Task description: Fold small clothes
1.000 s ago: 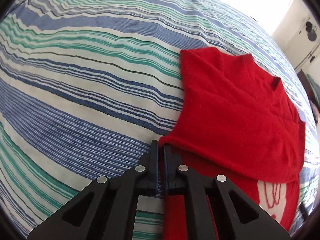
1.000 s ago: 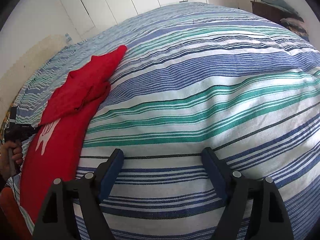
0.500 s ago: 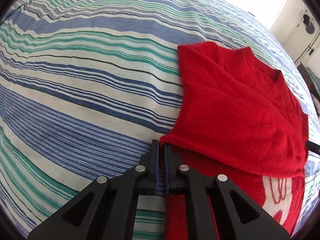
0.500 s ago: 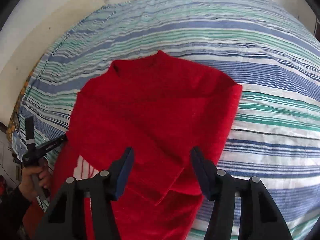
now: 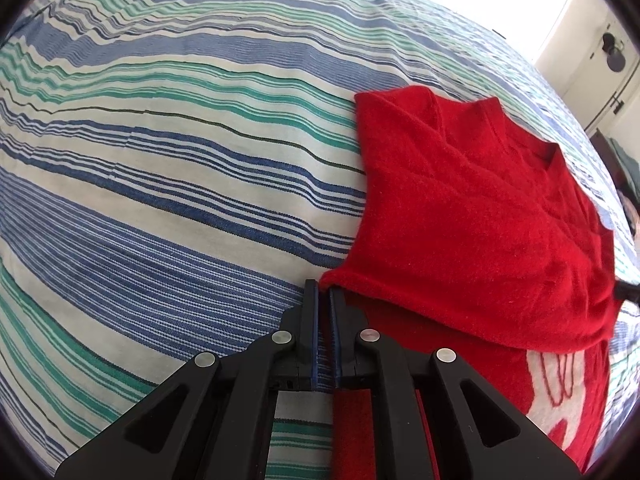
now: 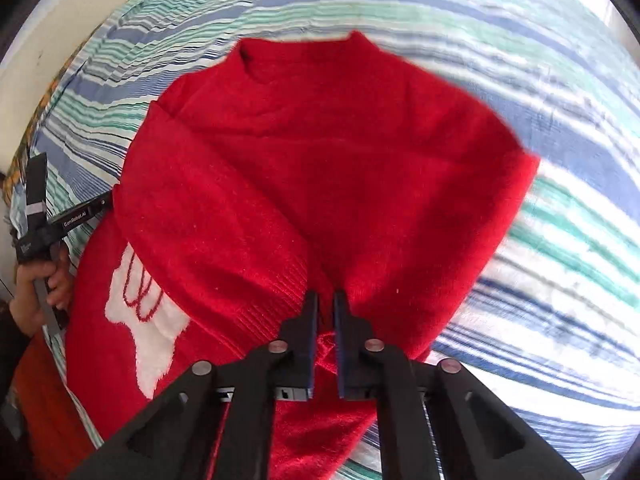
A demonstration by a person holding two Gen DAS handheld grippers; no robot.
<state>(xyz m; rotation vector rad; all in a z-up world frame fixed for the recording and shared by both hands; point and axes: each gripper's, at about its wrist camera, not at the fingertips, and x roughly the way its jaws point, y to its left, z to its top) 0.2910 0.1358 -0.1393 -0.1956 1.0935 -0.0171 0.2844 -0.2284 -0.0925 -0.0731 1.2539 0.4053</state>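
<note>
A small red sweater with a white motif lies on the striped bedspread, its sleeves folded across the body. My left gripper is shut on the sweater's left edge, at the corner of the folded layer. My right gripper is shut on a fold of the sweater near the ribbed cuff, low in the middle of the garment. The left gripper also shows in the right wrist view, held by a hand at the sweater's left side.
The blue, green and white striped bedspread spreads all round the sweater. A cream wall lies beyond the bed's far left. A bright doorway and wall fittings show at the far right of the left wrist view.
My right gripper swung from bare bedspread over the sweater, came down and shut on a fold of it. My left gripper stayed shut on the sweater's edge, barely moving.
</note>
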